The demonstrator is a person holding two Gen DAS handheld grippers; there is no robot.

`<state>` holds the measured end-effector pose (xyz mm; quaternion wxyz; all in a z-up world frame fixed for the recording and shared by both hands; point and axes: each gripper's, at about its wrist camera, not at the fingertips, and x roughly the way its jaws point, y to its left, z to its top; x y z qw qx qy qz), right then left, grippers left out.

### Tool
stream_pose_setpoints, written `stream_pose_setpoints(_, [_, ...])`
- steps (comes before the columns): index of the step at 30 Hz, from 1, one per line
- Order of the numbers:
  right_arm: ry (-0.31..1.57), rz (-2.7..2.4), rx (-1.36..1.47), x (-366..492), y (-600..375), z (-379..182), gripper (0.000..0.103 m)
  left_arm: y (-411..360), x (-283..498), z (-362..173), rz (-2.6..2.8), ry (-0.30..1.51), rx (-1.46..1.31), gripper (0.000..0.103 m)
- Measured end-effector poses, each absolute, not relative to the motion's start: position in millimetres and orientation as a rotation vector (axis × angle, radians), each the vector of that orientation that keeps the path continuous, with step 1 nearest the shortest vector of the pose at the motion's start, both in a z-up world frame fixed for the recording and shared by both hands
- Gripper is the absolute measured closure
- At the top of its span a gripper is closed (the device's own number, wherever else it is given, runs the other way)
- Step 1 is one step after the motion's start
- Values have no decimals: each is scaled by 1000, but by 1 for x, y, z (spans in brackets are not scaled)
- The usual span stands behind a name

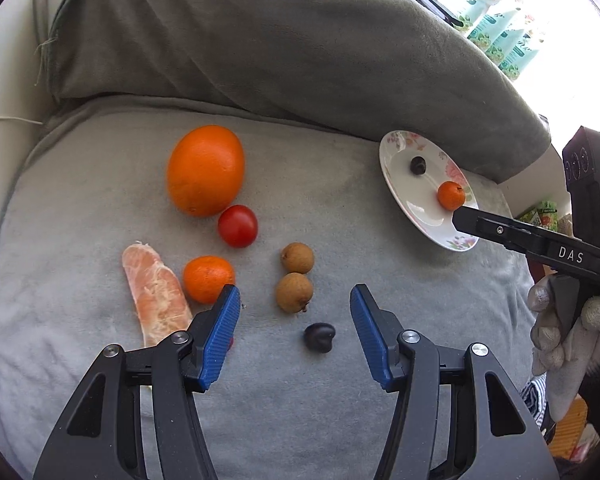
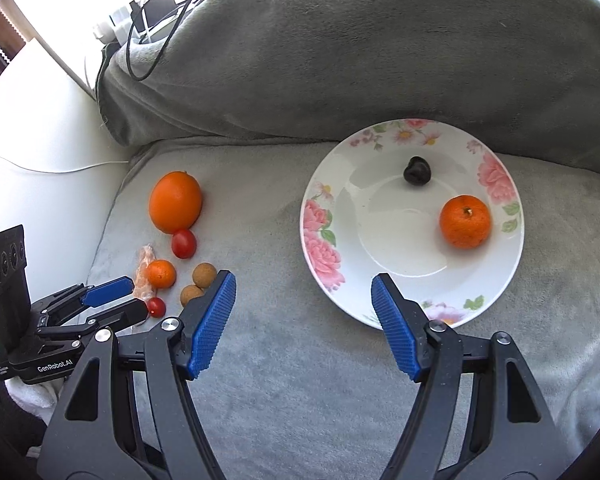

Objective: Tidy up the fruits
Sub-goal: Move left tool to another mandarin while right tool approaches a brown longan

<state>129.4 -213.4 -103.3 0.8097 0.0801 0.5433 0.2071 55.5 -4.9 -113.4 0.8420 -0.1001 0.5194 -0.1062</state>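
Both claws, left (image 1: 296, 308) and right (image 2: 304, 296), gape empty above the cushion (image 1: 340, 240).

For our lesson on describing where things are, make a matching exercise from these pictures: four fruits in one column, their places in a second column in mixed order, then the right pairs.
Column 1
1. large orange
2. dark cherry
3. peeled citrus segment
4. two brown longans

Column 2
A. on the flowered plate
B. leftmost on the grey cushion, beside a small mandarin
C. farthest back on the cushion, touching a red tomato
D. mid-cushion, one just behind the other

Pairs: 1-C, 2-A, 3-B, 4-D
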Motion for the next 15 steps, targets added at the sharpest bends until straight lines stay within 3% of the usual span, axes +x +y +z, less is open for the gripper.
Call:
stream_pose_setpoints(13, [1235,609,101,121,-148,-131,30,20,64,-122,-209,1113,-143,54])
stream_pose_setpoints(15, [1251,625,102,121,-142,-136,36,19,68,-123,-221,1119,-113,55])
